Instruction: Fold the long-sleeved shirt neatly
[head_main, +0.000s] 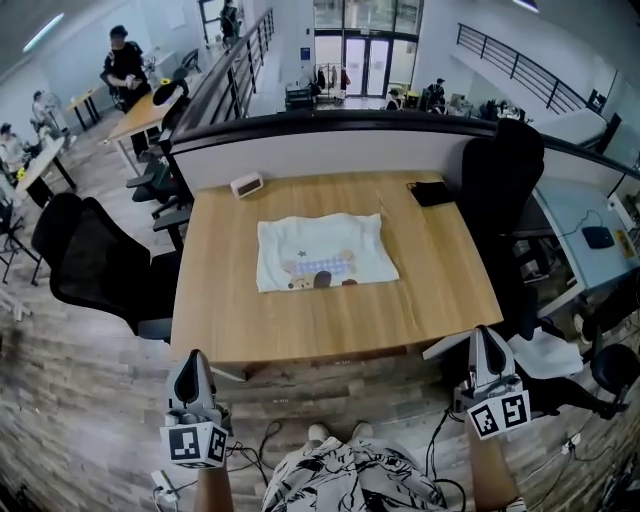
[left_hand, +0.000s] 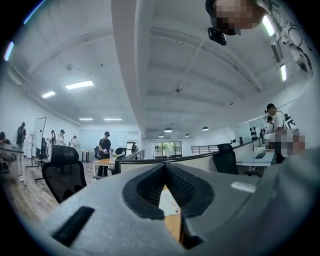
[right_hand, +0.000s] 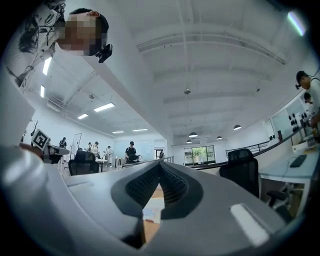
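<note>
- Looking down on a light wooden desk (head_main: 440, 290). A wood-plank floor (head_main: 80, 380) runs all round it, with an open-plan office beyond.
- Long-sleeved shirt (head_main: 322, 253): white, folded into a rough rectangle, lying flat mid-desk with a printed patch along its near edge. Nothing touches it.
- Small white box (head_main: 246, 184) sits at 11 o'clock from the shirt, near the far edge.
- Flat black pouch (head_main: 432, 193) sits at 1 o'clock from the shirt, in the far-right corner. Both are well apart from the shirt.
- Low partition (head_main: 330, 150) with a dark top runs along the desk's 12 o'clock edge.
- Black mesh chairs (head_main: 95, 260) stand at 9 o'clock of the desk. Another black chair (head_main: 500, 170) stands at 2 o'clock.
- Person in dark clothes (head_main: 124, 68) stands by a far desk, at 11 o'clock in the head view.
- Left gripper (head_main: 195, 358): at 7 o'clock of the desk, off its near edge and over the floor, pointing roughly level toward the desk. Jaws are closed together with nothing between them. The left gripper view shows desk and shirt through the gap under the tips.
- Right gripper (head_main: 484, 333): at 5 o'clock, near the desk's near-right corner, nose tipped slightly up. Jaws are likewise closed on nothing.
- Neither gripper touches the desk or the shirt.
- Wearer's shoes (head_main: 335, 432) are at 6 o'clock, between the two grippers.
</note>
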